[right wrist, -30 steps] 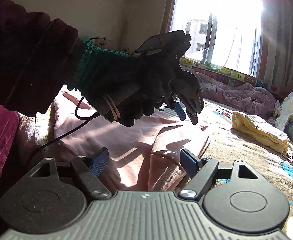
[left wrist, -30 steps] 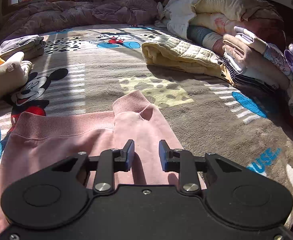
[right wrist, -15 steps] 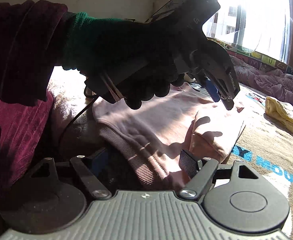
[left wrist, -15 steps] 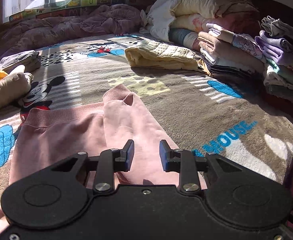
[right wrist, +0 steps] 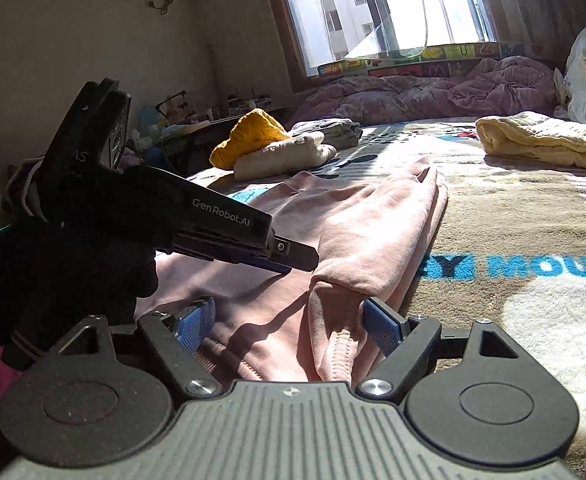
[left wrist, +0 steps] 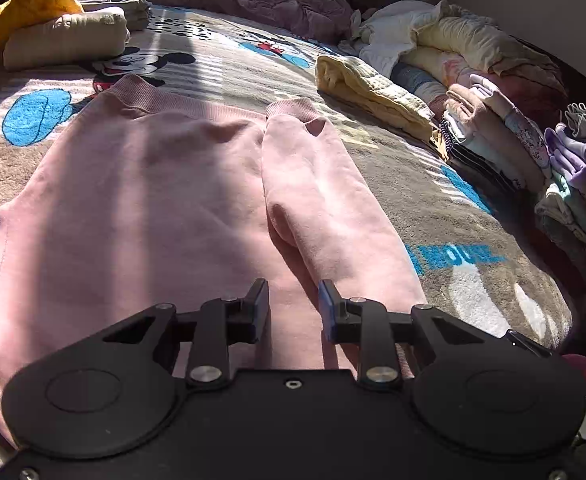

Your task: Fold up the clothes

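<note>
The pink sweatshirt (left wrist: 165, 200) lay flat on the blanket (left wrist: 473, 240) with one sleeve folded inward, the left gripper (left wrist: 293, 304) hovering narrowly parted and empty above it, while the right gripper (right wrist: 289, 326) stood wide around the near cuff, apparently positioned for the next fold.

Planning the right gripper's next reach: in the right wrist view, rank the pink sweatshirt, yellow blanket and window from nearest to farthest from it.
1. Pink sweatshirt: its folded sleeve lies between the right gripper fingers.
2. Yellow blanket: ahead, to the right on the bed.
3. Window: far wall, beyond the bed.
</note>
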A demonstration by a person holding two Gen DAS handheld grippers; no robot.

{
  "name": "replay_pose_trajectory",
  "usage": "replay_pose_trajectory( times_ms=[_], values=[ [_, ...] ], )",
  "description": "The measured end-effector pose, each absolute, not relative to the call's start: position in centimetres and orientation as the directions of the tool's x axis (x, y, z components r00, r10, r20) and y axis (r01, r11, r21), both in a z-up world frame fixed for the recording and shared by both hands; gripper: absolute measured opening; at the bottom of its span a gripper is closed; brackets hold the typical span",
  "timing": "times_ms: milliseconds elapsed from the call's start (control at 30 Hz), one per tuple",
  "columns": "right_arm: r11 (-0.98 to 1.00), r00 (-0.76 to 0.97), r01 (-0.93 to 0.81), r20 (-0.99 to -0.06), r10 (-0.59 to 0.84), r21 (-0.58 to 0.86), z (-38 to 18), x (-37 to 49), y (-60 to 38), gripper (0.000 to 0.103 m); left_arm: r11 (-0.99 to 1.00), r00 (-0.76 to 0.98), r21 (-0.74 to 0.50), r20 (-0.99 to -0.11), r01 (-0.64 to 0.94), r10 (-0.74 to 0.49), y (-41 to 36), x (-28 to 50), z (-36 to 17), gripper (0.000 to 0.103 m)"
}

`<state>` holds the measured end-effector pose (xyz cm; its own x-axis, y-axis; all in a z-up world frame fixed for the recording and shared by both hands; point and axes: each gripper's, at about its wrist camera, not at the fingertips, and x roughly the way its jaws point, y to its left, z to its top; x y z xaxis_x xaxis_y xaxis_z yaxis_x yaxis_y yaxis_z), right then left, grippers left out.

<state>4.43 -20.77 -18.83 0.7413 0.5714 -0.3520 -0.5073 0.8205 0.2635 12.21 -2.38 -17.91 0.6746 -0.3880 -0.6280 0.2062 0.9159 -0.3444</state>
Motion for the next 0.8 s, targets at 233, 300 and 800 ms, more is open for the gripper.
replay_pose_trajectory(
  times_ms=[233,300,800],
  values=[
    [0.779,0.773,-0.356,-0.306,0.556,0.516,-20.3,7.2,-24.7,0.069,0.907,0.680,-0.391,-0.622,0.158,-0.387,-1.2,11.9,-17.9,0.026],
    [0.759,0.769,-0.318,-0.313,0.557,0.568,-21.0,8.0,-25.3,0.063,0.907,0.679,-0.391,-0.625,0.154,-0.385,-1.0,11.9,-18.0,0.026],
    [0.730,0.757,-0.398,-0.251,0.603,0.556,-20.2,8.8,-24.7,0.043,0.896,0.667,-0.422,-0.629,0.138,-0.399,-0.4,12.1,-18.4,0.026]
  ],
)
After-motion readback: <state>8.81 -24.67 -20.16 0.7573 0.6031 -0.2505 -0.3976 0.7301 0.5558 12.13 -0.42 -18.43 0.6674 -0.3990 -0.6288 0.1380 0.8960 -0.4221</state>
